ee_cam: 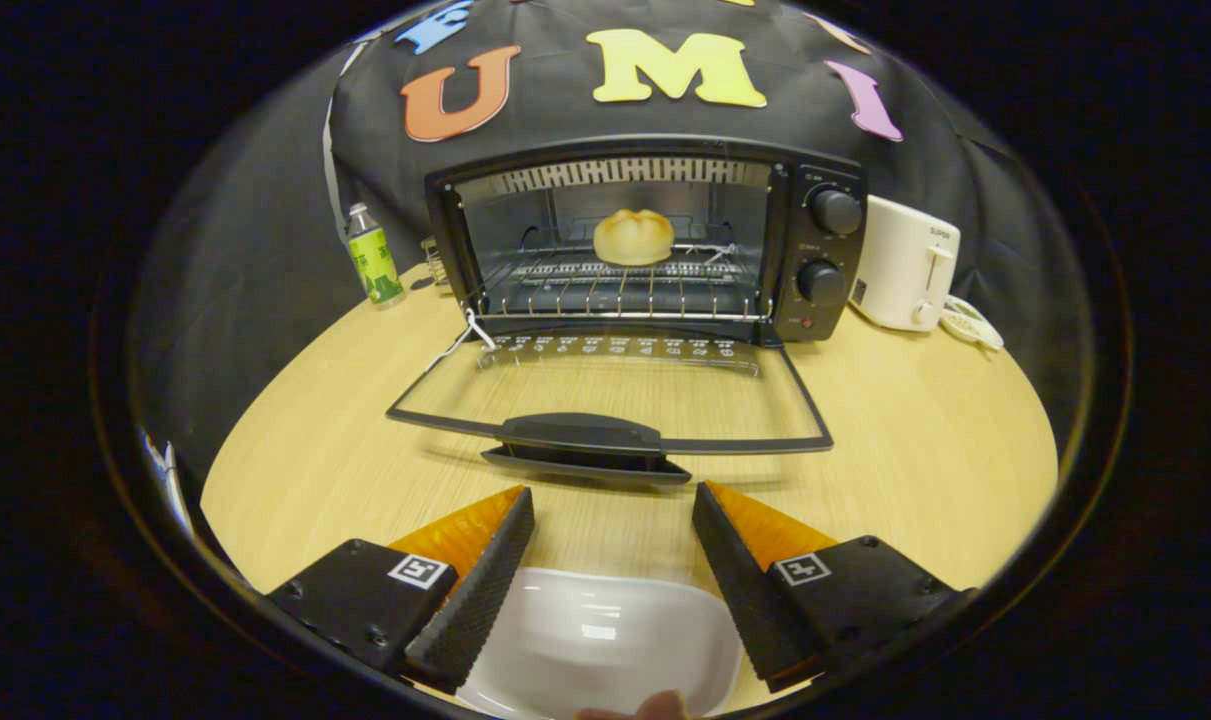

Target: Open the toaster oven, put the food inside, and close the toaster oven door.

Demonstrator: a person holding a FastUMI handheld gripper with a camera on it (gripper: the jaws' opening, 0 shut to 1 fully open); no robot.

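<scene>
Although the door was not yet closed, the bun (633,236) already sat inside the toaster oven (645,240), on the wire rack (615,285) toward the back and about mid-width. That put the food step at done, by my reading, with only the closing left.

Door (605,395) hung fully down, its glass lying almost flat just above the desk (915,440), with the dark handle (585,440) at its front edge, nearest the fingers. A white cord ran from the door's left hinge corner out over the desk; its purpose could not be told.

Gripper (613,540) hovered short of the handle, fingers spread wide and holding nothing. Between and beneath them lay a white dish (605,640), empty, likely the one the bun came from. A fingertip showed at the dish's near rim.

Fingers pointed straight at the handle, well lined up for getting under it and lifting the door, judging by the task. With the handle so low to the desk, little room seemed left beneath it.

Further out: a green bottle (373,256) left of the oven, a white toaster (905,262) to its right, a small saucer (970,325) beside that.
</scene>
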